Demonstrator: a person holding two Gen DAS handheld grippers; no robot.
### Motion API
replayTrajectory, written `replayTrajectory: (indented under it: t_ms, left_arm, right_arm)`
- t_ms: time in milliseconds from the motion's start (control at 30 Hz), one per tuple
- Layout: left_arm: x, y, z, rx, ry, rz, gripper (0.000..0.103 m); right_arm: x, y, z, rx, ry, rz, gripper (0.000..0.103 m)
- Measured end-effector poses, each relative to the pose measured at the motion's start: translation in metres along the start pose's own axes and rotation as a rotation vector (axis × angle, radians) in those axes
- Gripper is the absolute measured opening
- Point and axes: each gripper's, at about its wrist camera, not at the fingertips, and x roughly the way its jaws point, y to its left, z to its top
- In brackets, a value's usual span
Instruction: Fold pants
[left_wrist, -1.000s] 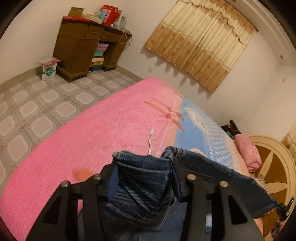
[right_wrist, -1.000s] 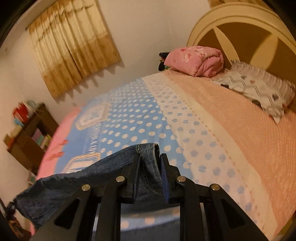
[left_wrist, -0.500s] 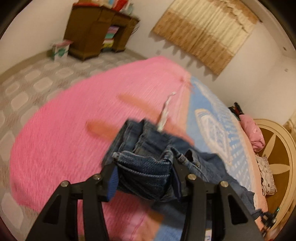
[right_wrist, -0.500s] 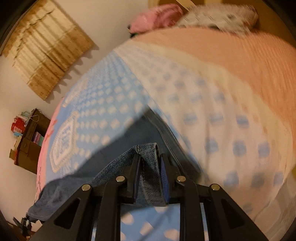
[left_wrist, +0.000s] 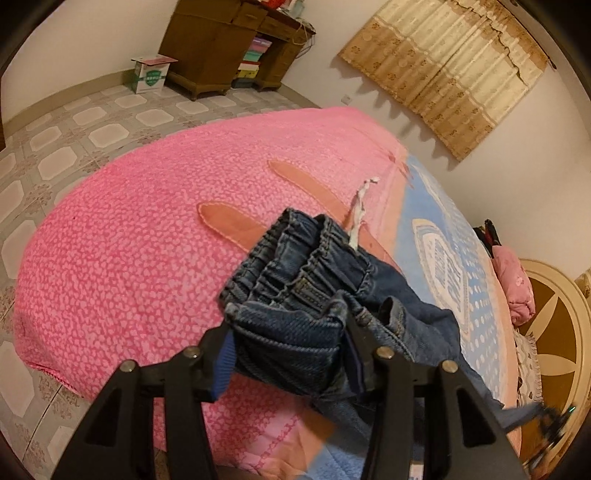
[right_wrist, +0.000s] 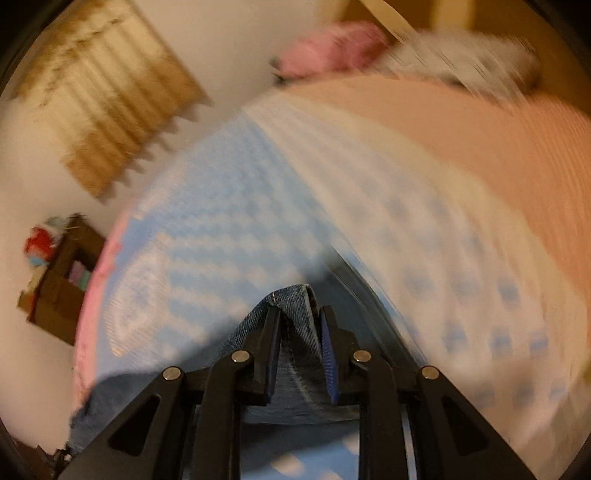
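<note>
Dark blue denim pants (left_wrist: 314, 280) lie on the bed, their elastic waistband bunched over the pink part of the cover. My left gripper (left_wrist: 288, 332) is shut on a thick fold of the denim just in front of the waistband. My right gripper (right_wrist: 297, 325) is shut on another fold of the pants (right_wrist: 295, 306), held above the blue dotted part of the bed; that view is blurred. The right gripper also shows in the left wrist view (left_wrist: 550, 421), at the far end of the stretched denim.
The bed cover (left_wrist: 147, 240) is pink at the foot and blue dotted (right_wrist: 229, 221) in the middle. A white tag (left_wrist: 358, 214) lies beyond the waistband. Pink bundle (left_wrist: 517, 291) and headboard (left_wrist: 554, 332) at right. A brown desk (left_wrist: 221, 48) and a box (left_wrist: 149, 74) stand across the tiled floor.
Both grippers have come down toward the bed with the denim held. The waistband now shows bunched on the pink cover. The right wrist view has swung and blurred.
</note>
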Motion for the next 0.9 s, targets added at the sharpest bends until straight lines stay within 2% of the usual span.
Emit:
replayTrajectory:
  t_ms: [33,100,167,233,367,467,567,633,700,733,800,867,900]
  left_arm:
    - [-0.001,0.002,-0.001,-0.005,-0.004,0.005,0.051]
    - [-0.003,0.005,-0.004,-0.023,-0.009,0.005,0.051]
    - [-0.005,0.006,-0.007,-0.024,-0.012,0.01,0.051]
    - [-0.005,0.005,-0.012,-0.004,-0.013,0.025,0.052]
    - [-0.002,0.01,-0.018,-0.011,-0.01,0.043,0.053]
    - [0.001,0.013,-0.021,-0.026,-0.004,0.046,0.055]
    - [0.002,0.017,-0.022,-0.032,0.006,0.037,0.059]
    - [0.002,0.021,-0.02,-0.024,0.017,0.022,0.06]
    - [0.003,0.024,-0.019,-0.016,0.02,0.01,0.06]
    - [0.002,0.026,-0.018,-0.017,0.02,0.004,0.06]
    - [0.003,0.029,-0.016,-0.023,0.021,-0.01,0.06]
    - [0.005,0.03,-0.014,-0.02,0.023,-0.017,0.06]
    - [0.005,0.029,-0.014,-0.012,0.02,-0.018,0.06]
  right_arm:
    - [-0.006,0.014,0.013,-0.022,-0.032,0.03,0.022]
    - [-0.026,0.037,0.039,-0.055,-0.121,0.107,0.008]
    - [-0.048,0.041,0.055,-0.058,-0.197,0.175,0.008]
    - [-0.056,0.027,0.054,-0.055,-0.209,0.148,0.008]
    - [-0.03,-0.002,0.011,-0.067,-0.09,0.044,0.008]
    - [-0.003,-0.022,-0.03,-0.006,0.007,0.012,0.008]
    - [0.031,-0.012,-0.053,-0.014,0.099,0.019,0.011]
    - [0.046,0.009,-0.061,-0.035,0.138,0.034,0.026]
    - [0.066,0.032,-0.062,-0.041,0.175,0.073,0.076]
    - [0.073,0.042,-0.062,-0.033,0.179,0.083,0.082]
    - [0.097,0.061,-0.054,-0.008,0.192,0.077,0.083]
    - [0.125,0.073,-0.047,0.006,0.212,0.017,0.083]
    - [0.145,0.082,-0.041,0.001,0.225,-0.042,0.083]
